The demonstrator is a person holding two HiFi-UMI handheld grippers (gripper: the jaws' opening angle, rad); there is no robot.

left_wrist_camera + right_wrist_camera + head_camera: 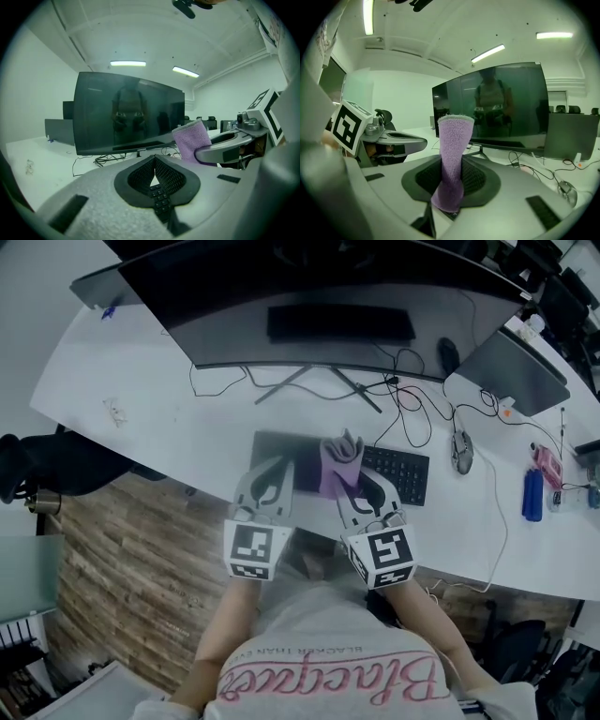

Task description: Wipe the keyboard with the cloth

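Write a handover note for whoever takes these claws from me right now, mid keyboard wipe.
Left claw: shut, empty, over the left part of the keyboard.
Right claw: shut on the cloth, which sticks up past the tips, over the keyboard's middle.
Done: cloth is in the claw. How much has been wiped can't be told.
Left: probably press the cloth onto the keys and wipe across.
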